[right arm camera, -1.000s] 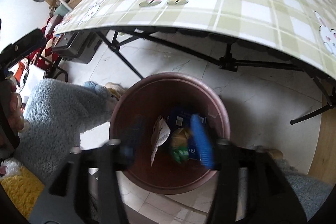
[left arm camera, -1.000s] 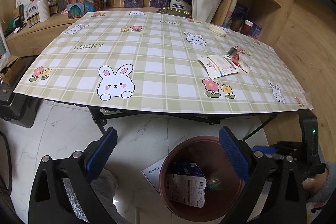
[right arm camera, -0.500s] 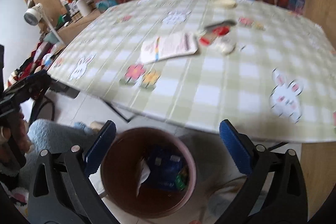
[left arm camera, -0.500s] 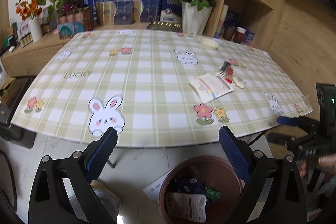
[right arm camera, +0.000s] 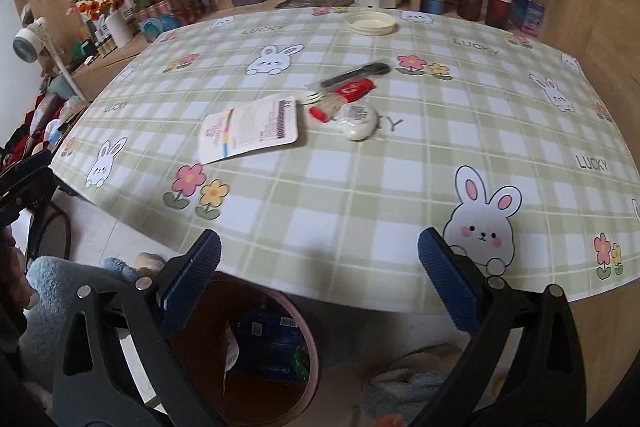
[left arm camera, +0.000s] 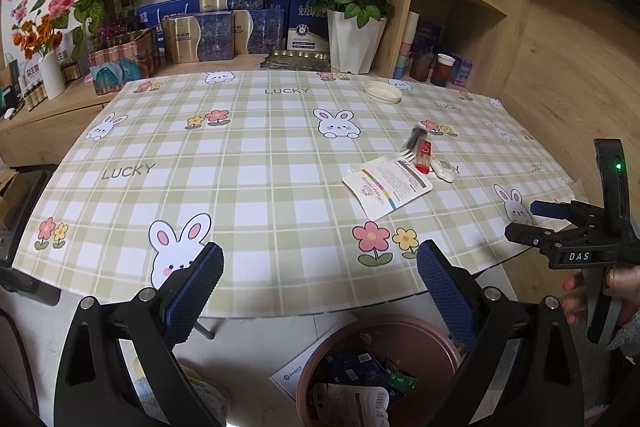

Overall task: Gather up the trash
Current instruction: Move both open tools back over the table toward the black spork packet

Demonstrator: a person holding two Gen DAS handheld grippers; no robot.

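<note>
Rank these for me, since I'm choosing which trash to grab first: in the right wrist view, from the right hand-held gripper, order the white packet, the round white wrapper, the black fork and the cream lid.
1. White packet, left of centre, nearest the table edge.
2. Round white wrapper, centre, slightly farther.
3. Black fork, behind them.
4. Cream lid, far side.

"LUCKY": tablecloth (left arm camera: 280,163) | "DAS": right tool (left arm camera: 576,251)
</note>
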